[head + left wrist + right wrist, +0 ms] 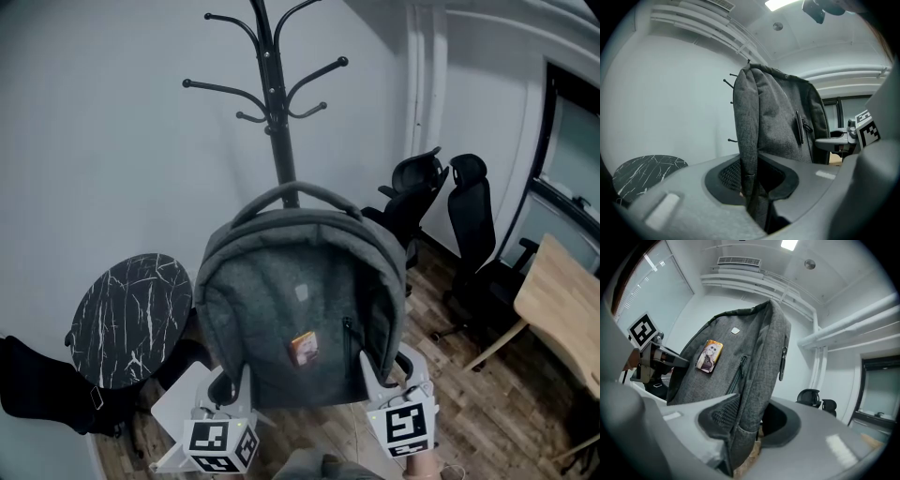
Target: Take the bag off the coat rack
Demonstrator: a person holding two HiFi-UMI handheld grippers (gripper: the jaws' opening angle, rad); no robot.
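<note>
A grey backpack (300, 309) with a small picture tag (303, 348) stands upright in the air in front of the black coat rack (272, 103). Its top handle sits well below the rack's hooks, in front of the pole. My left gripper (234, 389) is shut on the bag's lower left edge, and my right gripper (375, 375) is shut on its lower right edge. In the left gripper view the backpack's side seam (745, 140) runs down between the jaws. In the right gripper view the backpack's corner (745, 394) is pinched the same way.
A round black marble side table (131, 319) stands at the left, with a dark bag (37, 384) beside it. Two black office chairs (469, 234) stand at the right by the wall. A light wooden table (562, 309) is at the far right, on wooden flooring.
</note>
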